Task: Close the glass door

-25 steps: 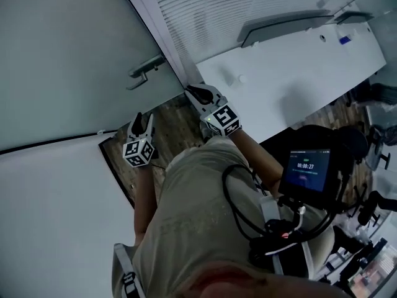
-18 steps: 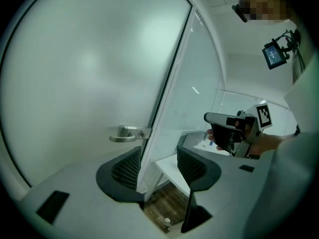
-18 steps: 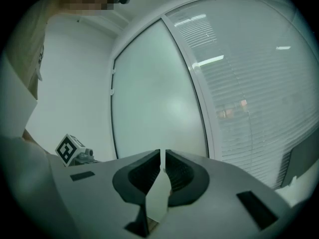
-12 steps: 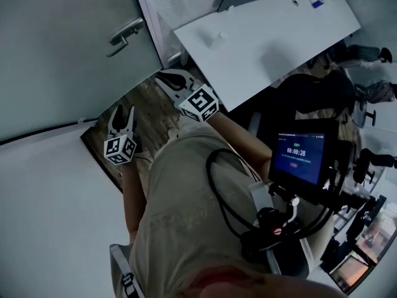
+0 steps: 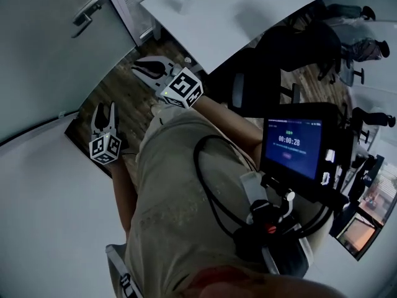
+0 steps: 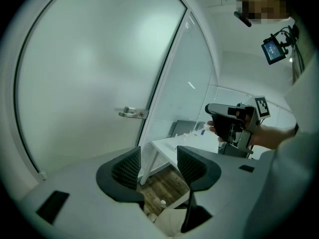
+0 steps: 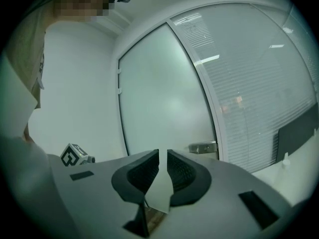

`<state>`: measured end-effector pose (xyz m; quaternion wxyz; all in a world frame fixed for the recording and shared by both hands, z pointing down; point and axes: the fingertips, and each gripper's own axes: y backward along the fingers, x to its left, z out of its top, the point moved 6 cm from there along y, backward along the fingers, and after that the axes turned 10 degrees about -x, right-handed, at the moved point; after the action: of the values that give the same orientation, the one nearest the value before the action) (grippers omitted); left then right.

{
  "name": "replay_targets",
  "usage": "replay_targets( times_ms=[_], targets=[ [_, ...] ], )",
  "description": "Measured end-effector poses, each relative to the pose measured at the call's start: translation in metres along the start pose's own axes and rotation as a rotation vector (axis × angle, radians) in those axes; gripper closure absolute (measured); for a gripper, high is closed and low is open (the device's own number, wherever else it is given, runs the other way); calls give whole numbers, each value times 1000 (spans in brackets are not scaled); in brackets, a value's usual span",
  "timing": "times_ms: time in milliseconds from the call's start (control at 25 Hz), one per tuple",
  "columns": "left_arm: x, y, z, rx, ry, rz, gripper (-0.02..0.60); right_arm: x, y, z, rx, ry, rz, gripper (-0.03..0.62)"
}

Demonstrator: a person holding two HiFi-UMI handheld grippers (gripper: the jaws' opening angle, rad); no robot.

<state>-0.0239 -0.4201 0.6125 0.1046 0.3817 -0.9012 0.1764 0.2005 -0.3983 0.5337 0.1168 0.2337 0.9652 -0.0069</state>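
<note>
The frosted glass door (image 5: 43, 48) fills the upper left of the head view, its metal lever handle (image 5: 87, 14) near the top. In the right gripper view the door (image 7: 159, 98) stands with its handle (image 7: 203, 147) edge against the white frame. My left gripper (image 5: 106, 112) hangs open and empty over the wood floor, well short of the door; in its own view its jaws (image 6: 158, 163) stand apart below the handle (image 6: 132, 113). My right gripper (image 5: 144, 68) is shut on nothing; its jaws (image 7: 163, 171) stand with a thin slit between them, aimed at the door.
A glass partition with blinds (image 7: 259, 83) adjoins the door on the right. A white desk (image 5: 236, 11) and a black office chair (image 5: 291, 39) stand close behind my right arm. A small screen (image 5: 291, 141) hangs on the person's chest. A white wall (image 5: 43, 216) runs along the left.
The head view has swung, so the door and its handle slid up and left. Both grippers sit farther from the handle. The jaws look unchanged.
</note>
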Motion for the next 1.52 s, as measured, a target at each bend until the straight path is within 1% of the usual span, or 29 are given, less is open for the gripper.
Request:
replay_targets(
  times_ms=[80, 160, 280, 360, 440, 520, 680, 760, 880, 1000, 1120, 1200, 1360, 1440, 1520],
  targets=[
    [-9, 3, -2, 3, -5, 3, 353, 4, 13, 4, 0, -4, 12, 552],
    [-19, 26, -12, -9, -10, 12, 353, 27, 33, 1, -2, -4, 33, 537],
    [-17, 56, -37, -34, -11, 19, 353, 57, 48, -21, -3, 6, 53, 531],
    [-16, 67, -55, -41, -12, 20, 353, 69, 55, -36, 0, 18, 60, 531],
    [-28, 68, -65, -30, -19, 16, 353, 71, 68, -38, -4, 34, 59, 531],
    [-49, 67, -73, -8, -33, 8, 353, 67, 89, -35, -11, 46, 46, 531],
    [-97, 69, -89, 22, -51, 6, 353, 58, 140, -36, -10, 31, 3, 532],
    [-120, 73, -99, 24, -31, 25, 353, 51, 169, -39, 8, 25, -16, 531],
    [-153, 88, -122, 31, 21, 75, 354, 42, 218, -48, 60, 18, -42, 533],
    [-189, 115, -149, 51, 53, 135, 354, 34, 267, -60, 117, 9, -56, 533],
    [-216, 143, -177, 70, 73, 189, 354, 27, 301, -74, 173, 5, -68, 533],
    [-224, 157, -196, 83, 92, 223, 354, 26, 312, -78, 198, 7, -78, 533],
    [-236, 183, -222, 105, 115, 282, 354, 36, 319, -79, 192, -5, -65, 533],
    [-241, 184, -223, 82, 109, 300, 354, 35, 318, -79, 190, -4, -64, 533],
    [-245, 181, -221, 50, 102, 297, 354, 38, 318, -75, 182, 5, -61, 533]
  ],
)
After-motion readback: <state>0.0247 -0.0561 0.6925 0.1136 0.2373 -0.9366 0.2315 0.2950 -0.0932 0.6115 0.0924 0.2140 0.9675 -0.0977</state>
